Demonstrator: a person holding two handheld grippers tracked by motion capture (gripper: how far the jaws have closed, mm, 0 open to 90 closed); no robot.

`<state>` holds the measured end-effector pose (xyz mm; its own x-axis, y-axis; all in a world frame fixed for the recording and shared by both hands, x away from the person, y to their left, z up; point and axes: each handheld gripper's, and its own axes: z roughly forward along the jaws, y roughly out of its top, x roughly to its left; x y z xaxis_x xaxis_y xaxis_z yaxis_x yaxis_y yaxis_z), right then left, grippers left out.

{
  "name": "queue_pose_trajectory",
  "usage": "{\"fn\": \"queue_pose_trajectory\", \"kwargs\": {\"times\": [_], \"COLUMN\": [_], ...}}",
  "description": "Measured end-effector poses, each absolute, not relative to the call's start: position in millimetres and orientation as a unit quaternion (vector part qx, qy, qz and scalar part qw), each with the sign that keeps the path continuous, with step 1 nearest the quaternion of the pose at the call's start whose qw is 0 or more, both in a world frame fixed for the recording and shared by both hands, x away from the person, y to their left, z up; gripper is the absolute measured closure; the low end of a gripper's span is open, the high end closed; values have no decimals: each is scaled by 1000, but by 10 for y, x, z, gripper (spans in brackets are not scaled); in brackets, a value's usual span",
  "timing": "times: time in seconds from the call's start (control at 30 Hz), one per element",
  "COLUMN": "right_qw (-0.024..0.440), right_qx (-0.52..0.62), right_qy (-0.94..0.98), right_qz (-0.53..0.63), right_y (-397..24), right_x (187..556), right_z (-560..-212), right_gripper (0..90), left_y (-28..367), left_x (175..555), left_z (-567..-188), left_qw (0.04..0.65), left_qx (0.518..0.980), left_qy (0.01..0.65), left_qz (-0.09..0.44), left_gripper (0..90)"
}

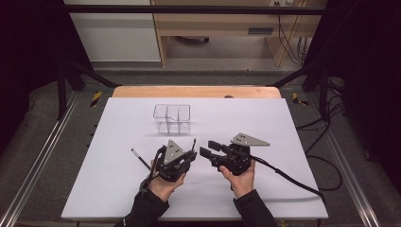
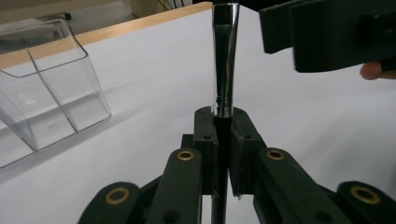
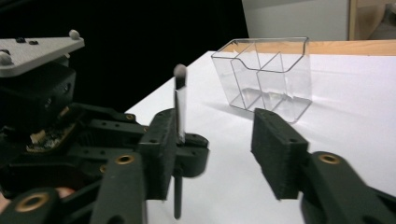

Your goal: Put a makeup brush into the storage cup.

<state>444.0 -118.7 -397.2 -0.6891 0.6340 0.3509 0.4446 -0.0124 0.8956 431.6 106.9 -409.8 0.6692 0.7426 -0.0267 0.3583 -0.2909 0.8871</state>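
Nearest the high camera are the person's two forearms, and above them the two grippers meet over the near half of the white table [image 1: 113,189]. The right gripper [image 1: 204,147] lies level, its jaws pointing leftward toward the other hand; they stand partly apart with nothing pressed between them (in the right gripper view its pads sit either side of empty air, the far pad beside the brush but not gripping it). The left gripper [image 2: 223,133] is clamped tight on a slim makeup brush [image 2: 225,70], pinching the metal ferrule just below its flare.

The brush's long axis runs up and away from the left jaws, handle trailing back toward the person, tip [image 3: 180,71] uppermost. The clear divided organizer [image 1: 172,117] stands farther out on the table, beyond and slightly left of both grippers, open side up. So the holding hand is the nearer one, and I judge the brush must travel forward, then tip down into a compartment.
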Motion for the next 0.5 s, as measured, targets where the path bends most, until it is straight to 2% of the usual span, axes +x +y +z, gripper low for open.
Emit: {"fn": "queue_pose_trajectory", "kwargs": {"times": [0.33, 0.5], "right_qw": [128, 153], "right_qx": [393, 392], "right_qy": [722, 732], "right_qz": [555, 535], "right_y": [-1277, -1303], "right_x": [4445, 4446], "right_z": [-3948, -3957], "right_gripper": [249, 176], "left_y": [1292, 1392], "left_x": [4381, 4406], "left_z": [-4017, -3978], "left_qw": [489, 493], "left_qx": [761, 755], "left_qy": [374, 381], "left_qz": [206, 206], "left_gripper": [826, 825]}}
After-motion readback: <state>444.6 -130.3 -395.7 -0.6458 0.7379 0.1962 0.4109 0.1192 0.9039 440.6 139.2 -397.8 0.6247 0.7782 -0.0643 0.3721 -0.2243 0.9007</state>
